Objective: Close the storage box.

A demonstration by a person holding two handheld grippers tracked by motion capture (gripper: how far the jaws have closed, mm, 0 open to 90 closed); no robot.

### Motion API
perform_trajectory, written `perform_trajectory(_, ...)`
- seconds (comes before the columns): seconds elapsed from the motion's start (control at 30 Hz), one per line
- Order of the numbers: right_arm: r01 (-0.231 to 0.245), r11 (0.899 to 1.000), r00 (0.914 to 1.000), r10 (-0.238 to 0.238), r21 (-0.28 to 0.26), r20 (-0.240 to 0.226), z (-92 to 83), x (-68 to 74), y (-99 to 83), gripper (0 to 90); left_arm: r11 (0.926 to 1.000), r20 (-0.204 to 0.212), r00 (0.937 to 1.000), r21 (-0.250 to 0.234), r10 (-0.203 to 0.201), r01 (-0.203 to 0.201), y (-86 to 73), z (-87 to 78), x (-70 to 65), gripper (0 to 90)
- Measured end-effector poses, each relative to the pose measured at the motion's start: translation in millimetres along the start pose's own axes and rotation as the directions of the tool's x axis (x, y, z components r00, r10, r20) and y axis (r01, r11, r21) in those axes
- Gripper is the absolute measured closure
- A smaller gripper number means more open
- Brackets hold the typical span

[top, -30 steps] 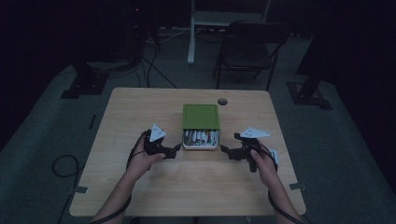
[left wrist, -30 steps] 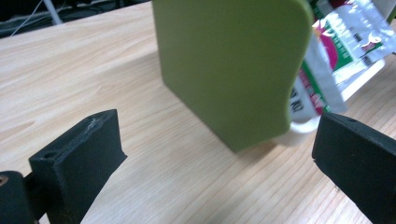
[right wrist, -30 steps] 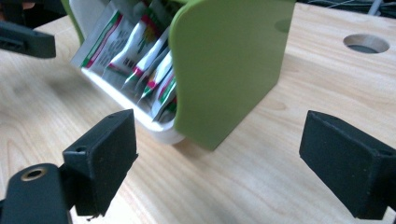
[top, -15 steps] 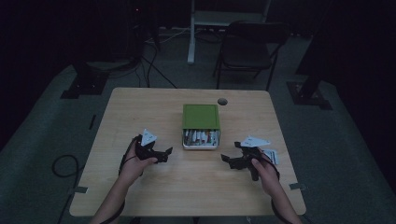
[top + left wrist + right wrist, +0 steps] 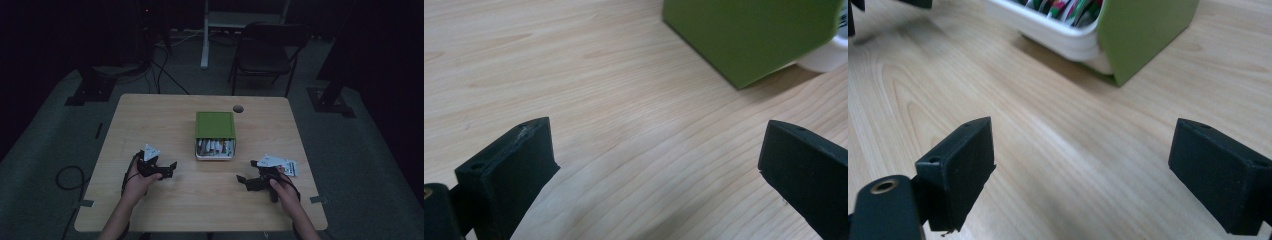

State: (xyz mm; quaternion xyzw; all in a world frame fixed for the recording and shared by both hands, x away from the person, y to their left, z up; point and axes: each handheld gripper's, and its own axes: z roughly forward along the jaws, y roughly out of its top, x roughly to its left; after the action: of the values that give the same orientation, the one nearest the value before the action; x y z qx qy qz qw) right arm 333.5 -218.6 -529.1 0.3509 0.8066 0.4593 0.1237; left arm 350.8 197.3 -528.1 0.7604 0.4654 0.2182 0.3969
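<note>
A green box [image 5: 215,125] lies on its side at the middle of the wooden table [image 5: 150,115], its white open end [image 5: 215,150] facing the person and showing several coloured items inside. My left gripper [image 5: 170,170] rests low on the table to the box's left, jaws wide apart and bare; its own view shows the green box [image 5: 749,35] ahead at upper right. My right gripper [image 5: 245,177] sits to the box's lower right, open with nothing between its jaws. In the right gripper view the box [image 5: 1143,30] and its white tray rim [image 5: 1058,40] lie ahead.
A round cable hole [image 5: 238,108] is in the table behind the box. A dark folding chair [image 5: 265,50] and a white stand [image 5: 205,30] are beyond the far edge. Cables [image 5: 65,175] trail on the floor at left. The room is dim.
Both hands have drawn back from the box toward the person and outward, the grippers ending lower on the table. The box has not moved.
</note>
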Motion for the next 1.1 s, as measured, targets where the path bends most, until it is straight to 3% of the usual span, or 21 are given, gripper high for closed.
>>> perform_trajectory(0.17, 0.015, 1.0, 0.9999, -0.015, 0.021, 0.002, -1.3, 3.6, -6.7, 10.8, 0.9988, -0.062, 0.9974, 0.03, -0.038, 0.04, -5.5, -6.0, 6.5, 2.0)
perform_trajectory(0.23, 0.018, 1.0, 0.9998, -0.018, 0.02, 0.004, -2.0, 3.8, -8.2, 10.8, 0.9968, -0.102, 0.9924, 0.032, -0.069, 0.073, -9.3, -8.4, 10.5, 2.0)
perform_trajectory(0.37, 0.026, 0.999, 0.9997, -0.026, 0.029, 0.004, -3.9, 5.3, -10.4, 10.8, 0.9913, -0.141, 0.983, 0.043, -0.117, 0.124, -17.1, -10.8, 18.4, 2.0)
perform_trajectory(0.53, 0.038, 0.999, 0.9993, -0.038, 0.039, 0.003, -4.7, 7.5, -13.2, 10.8, 0.9885, -0.16, 0.9783, 0.053, -0.132, 0.142, -22.1, -14.0, 23.9, 2.0)
perform_trajectory(0.57, 0.039, 0.998, 0.9992, -0.039, 0.041, 0.001, -4.9, 7.8, -13.9, 10.8, 0.9866, -0.176, 0.9743, 0.058, -0.14, 0.152, -24.0, -16.3, 26.8, 2.0)
perform_trajectory(0.8, 0.045, 0.997, 0.999, -0.045, 0.055, 0.002, -7.6, 9.6, -19.0, 10.8, 0.98, -0.211, 0.962, 0.061, -0.173, 0.189, -29.7, -24.2, 36.2, 2.0)
perform_trajectory(1.1, 0.057, 0.996, 0.9977, -0.059, 0.074, 0.032, -14.3, 7.7, -26.9, 10.8, 0.9772, -0.23, 0.9561, 0.066, -0.181, 0.201, -35.6, -31.9, 42.7, 2.0)
